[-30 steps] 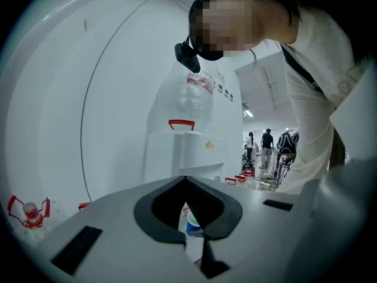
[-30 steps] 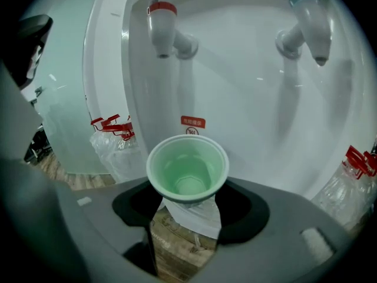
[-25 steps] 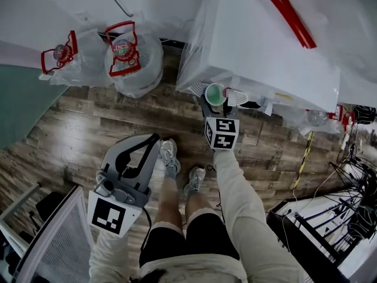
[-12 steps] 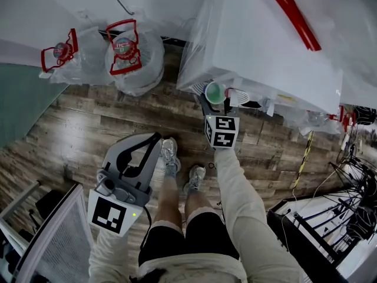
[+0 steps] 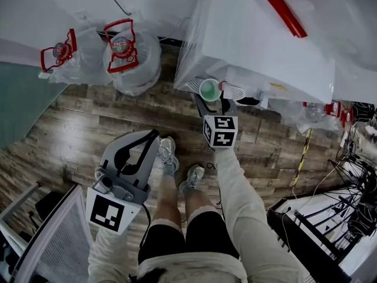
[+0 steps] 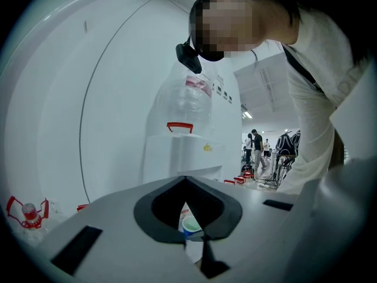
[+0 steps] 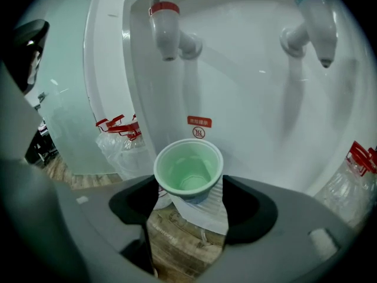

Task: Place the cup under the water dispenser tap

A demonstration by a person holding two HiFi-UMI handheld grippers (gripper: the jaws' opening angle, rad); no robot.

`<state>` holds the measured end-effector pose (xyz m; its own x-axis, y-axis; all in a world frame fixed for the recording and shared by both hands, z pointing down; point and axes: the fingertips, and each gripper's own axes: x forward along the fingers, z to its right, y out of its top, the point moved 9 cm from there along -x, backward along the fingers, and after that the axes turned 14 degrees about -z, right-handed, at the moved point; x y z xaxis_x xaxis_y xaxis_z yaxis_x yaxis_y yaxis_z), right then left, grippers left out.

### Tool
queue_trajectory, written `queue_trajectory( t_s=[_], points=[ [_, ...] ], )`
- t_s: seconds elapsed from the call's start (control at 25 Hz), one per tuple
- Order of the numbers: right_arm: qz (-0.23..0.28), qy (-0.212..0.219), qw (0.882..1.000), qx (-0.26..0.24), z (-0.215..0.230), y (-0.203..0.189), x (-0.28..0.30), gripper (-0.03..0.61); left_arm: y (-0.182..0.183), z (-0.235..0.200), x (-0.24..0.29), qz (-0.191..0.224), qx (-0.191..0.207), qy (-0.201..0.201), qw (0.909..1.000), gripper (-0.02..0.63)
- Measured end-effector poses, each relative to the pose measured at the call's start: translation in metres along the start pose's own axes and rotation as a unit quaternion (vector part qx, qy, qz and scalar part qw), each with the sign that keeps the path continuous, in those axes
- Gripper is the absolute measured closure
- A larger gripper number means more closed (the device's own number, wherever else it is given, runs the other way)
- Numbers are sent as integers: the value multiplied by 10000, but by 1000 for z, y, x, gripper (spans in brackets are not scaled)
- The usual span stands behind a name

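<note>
**A:** Where is the cup (image 7: 188,171)?

**B:** Upright on the dispenser's ribbed white drip tray (image 7: 207,216), roughly below the red-capped tap (image 7: 165,27). The blue-tipped tap (image 7: 315,22) is well off to one side. The right gripper (image 7: 191,188) has its jaws opening. The cup stands between them but doesn't look pinched.

**A:** And the other one?

**B:** The left gripper (image 5: 154,139) hangs well apart from all that, with its jaws pressed together on nothing.

**A:** How would the cup handle?

**B:** Lightly, I'd judge. It's small, round and tapered, pale green inside with a thin rim, and empty (so nothing weighs it down). It looks like thin plastic or paper, smooth and a bit slippery, easy to crush or tip. I'd take it across the mid-wall, below the rim, with a gentle squeeze.

**A:** And the dispenser (image 5: 265,40)?

**B:** Hard, glossy white casing, curving in behind the taps.
</note>
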<state>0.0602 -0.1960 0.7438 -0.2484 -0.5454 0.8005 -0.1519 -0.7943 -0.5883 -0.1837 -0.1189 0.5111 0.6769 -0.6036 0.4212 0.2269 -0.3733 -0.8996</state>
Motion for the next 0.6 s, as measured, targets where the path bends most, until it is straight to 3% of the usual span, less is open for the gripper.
queue_trajectory(
  t_s=[0.32,0.4,0.6],
  points=[
    [-75,1,9999,-75,5,-7,-7,245,5,17,-6,72,54,18,10000,609],
    [-73,-41,9998,-164,5,-5,-6,285,5,20,-7,79,61,33,9999,609],
    [-2,-15,9998,-194,4,2,-1,289,2,22,-11,27,63,107,9999,609]
  ],
)
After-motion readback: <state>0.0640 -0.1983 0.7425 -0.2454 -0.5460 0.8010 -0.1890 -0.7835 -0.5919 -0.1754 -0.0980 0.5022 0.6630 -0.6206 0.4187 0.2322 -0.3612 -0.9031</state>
